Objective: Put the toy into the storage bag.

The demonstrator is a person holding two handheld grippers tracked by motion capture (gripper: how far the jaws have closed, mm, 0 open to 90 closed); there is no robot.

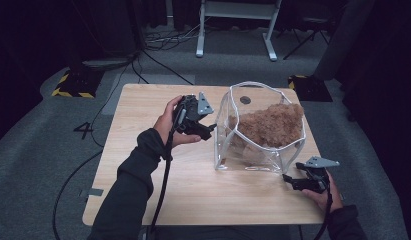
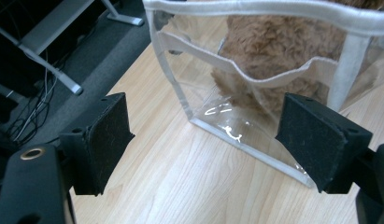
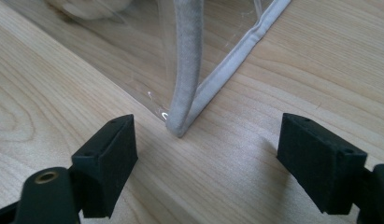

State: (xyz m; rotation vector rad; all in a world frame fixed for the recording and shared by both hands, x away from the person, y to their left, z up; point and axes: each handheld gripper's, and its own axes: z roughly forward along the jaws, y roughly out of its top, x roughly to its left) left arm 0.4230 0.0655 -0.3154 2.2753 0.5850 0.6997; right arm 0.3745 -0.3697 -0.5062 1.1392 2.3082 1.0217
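A clear plastic bag [image 1: 228, 150] with white trim stands upright on the wooden table [image 1: 143, 190], right of centre. A brown fuzzy plush [image 1: 270, 125] fills its inside. My left gripper [image 1: 211, 129] is held just left of the bag, jaws open and pointing at its side; the bag wall [image 2: 217, 116] and the plush [image 2: 278, 42] show between them. My right gripper [image 1: 289, 181] rests near the bag's front right corner, open, with the corner seam [image 3: 182, 116] straight ahead of its jaws. Neither gripper holds anything.
The table's front edge runs close below the right hand. Beyond the far edge lie grey carpet, cables [image 1: 163, 42], a white desk frame [image 1: 238, 25] and yellow-black striped floor markers [image 1: 73, 85]. Bare wood spreads across the table's left and front.
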